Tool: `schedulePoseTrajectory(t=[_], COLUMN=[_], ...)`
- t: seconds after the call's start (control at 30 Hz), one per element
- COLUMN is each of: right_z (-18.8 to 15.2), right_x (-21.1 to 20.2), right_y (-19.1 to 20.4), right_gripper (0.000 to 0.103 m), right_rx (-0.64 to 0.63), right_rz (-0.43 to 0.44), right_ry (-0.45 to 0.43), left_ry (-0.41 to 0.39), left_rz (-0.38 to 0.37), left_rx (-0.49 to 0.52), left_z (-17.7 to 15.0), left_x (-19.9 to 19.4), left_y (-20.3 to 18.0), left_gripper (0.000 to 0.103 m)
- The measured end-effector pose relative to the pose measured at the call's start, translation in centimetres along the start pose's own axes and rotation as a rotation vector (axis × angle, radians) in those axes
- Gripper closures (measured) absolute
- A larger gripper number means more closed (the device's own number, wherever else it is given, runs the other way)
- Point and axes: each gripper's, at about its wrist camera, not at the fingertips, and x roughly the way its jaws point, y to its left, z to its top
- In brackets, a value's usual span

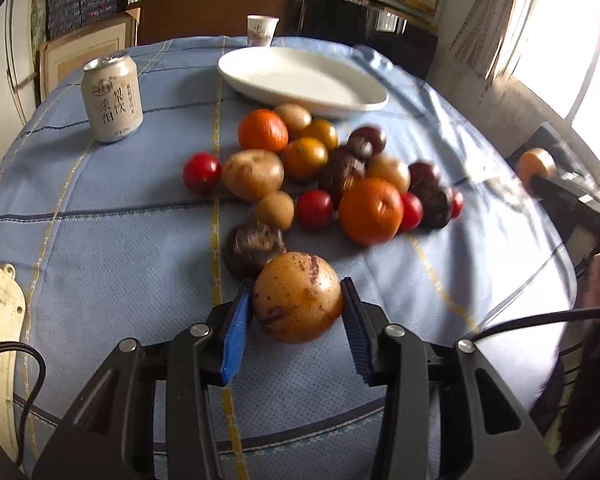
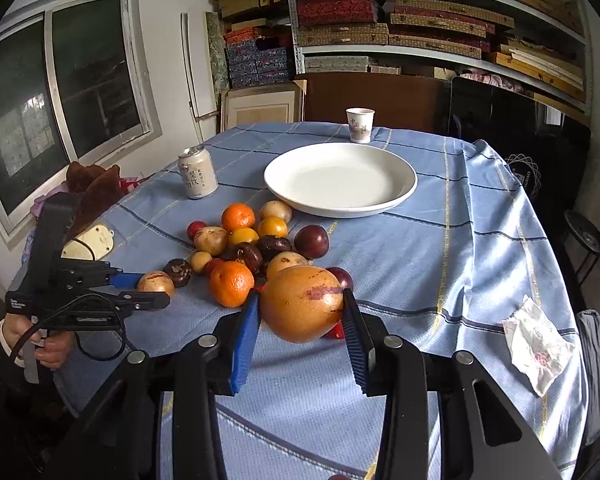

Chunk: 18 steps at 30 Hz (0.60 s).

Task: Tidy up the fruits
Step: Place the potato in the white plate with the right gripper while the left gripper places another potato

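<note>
Getting two speckled yellow-brown round fruits lifted toward the white oval plate [image 2: 340,178].
Right tool [image 2: 300,306] is pinched on one fruit [image 2: 300,304]; left tool [image 1: 298,298] is clamped on the other [image 1: 298,298], so both should be carried level and set down gently.

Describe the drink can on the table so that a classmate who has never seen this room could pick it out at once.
Start at the table's blue checked tablecloth and find the big white plate. To the plate's left, beyond the pile of fruit, stands the can, upright and apart from them. It is the only metal cylinder there, pale cream with dark printed characters, unlike the small paper cup behind the plate.
</note>
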Motion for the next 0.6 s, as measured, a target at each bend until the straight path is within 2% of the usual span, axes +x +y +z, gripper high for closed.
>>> schedulePoseTrajectory(t=[0.1, 0.17, 0.3, 0.4, 0.47, 0.6], right_z=[1.6, 3.2, 6.6, 8.8, 9.9, 10.9], right_x=[1.5, 3.1, 7.2, 11.2, 14.1, 18.8], right_y=[-1.1, -1.9, -3.7, -5.1, -5.9, -6.8], right_gripper=[0.063, 0.063, 0.062, 0.062, 0.062, 0.062], right_rx=[0.061, 0.103, 0.179, 0.231, 0.241, 0.26], right_rz=[0.04, 0.05, 0.07, 0.084, 0.066, 0.064], right_ry=[-0.01, -0.019, -0.024, 0.008, 0.038, 0.11], left_ry=[-0.039, -0.074, -0.109, -0.078, -0.038, 0.039], left_rz=[-0.04, -0.054, -0.076, -0.095, -0.078, -0.025], left_rx=[0.004, 0.028, 0.052, 0.023, 0.018, 0.019], left_z=[2.4, 5.2, 10.9, 15.9, 19.3, 22.5], left_x=[-1.9, -3.0, -2.7, 0.1, 3.3, 8.9], left_y=[0.4, 0.3, 0.0, 0.3, 0.4, 0.4], left_gripper=[0.061, 0.061, 0.061, 0.061, 0.061, 0.061])
